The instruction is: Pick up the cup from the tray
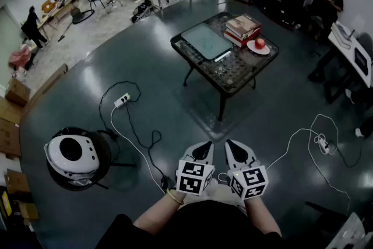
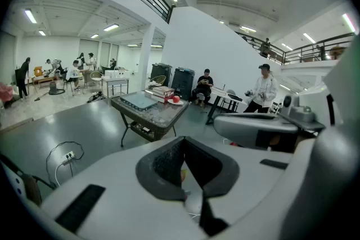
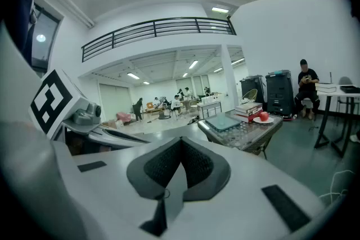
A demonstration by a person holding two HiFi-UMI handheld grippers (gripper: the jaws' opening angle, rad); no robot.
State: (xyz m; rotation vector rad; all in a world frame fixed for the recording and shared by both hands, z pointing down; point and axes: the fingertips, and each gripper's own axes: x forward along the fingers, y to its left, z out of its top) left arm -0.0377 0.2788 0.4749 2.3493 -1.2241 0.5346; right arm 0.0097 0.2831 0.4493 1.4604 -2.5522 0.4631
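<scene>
A dark glass-topped table (image 1: 233, 76) stands a few steps ahead of me on the grey floor. On it lie a flat teal tray (image 1: 206, 40), a stack of books (image 1: 242, 27) and a red apple on a white plate (image 1: 259, 44). I cannot make out a cup on the tray in any view. My left gripper (image 1: 203, 150) and right gripper (image 1: 235, 148) are held side by side close to my body, far short of the table, both shut and empty. In the left gripper view the tray (image 2: 138, 100) lies beyond the shut jaw tips (image 2: 183, 140). The right gripper view shows the tray (image 3: 224, 122) the same way.
White cables and a power strip (image 1: 121, 101) trail over the floor between me and the table. A round white device on a black stand (image 1: 73, 151) sits at my left. Another power strip (image 1: 323, 146) lies at the right. People sit at desks further back, and one person (image 2: 263, 90) stands.
</scene>
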